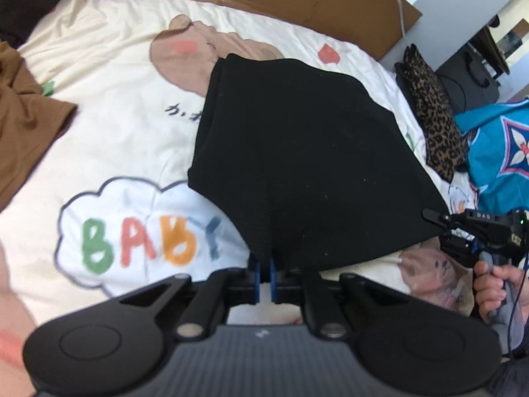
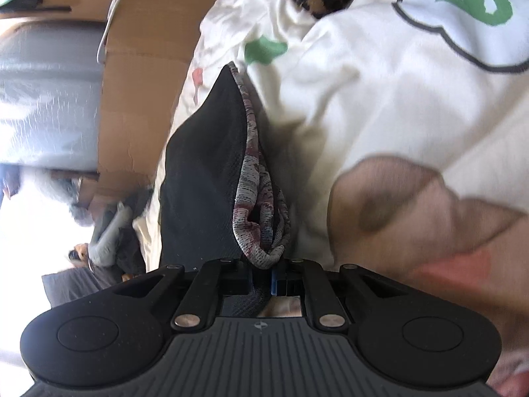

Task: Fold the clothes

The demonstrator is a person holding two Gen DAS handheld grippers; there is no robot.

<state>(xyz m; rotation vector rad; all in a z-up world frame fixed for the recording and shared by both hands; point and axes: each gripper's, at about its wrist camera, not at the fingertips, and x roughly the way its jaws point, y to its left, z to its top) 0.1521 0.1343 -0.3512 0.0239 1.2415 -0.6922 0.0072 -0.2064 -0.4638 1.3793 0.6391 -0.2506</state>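
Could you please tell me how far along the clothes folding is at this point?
Midway, by the look of it. The black knit garment already looks doubled over on the cream cartoon-print blanket. The left hand-held gripper and the right hand-held gripper each pinch an edge, lifting it. A crumpled brown garment and a teal patterned garment remain unfolded.

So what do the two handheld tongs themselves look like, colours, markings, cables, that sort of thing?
Both are matte black. The left tongs and right tongs have blue finger pads, two round discs on a ribbed dark-grey body, silver pivot pins and a small white logo. Seen from the left wrist camera, the right tongs carry white "DAS" lettering, a green light, a yellow label and thin dark cables by the hand.
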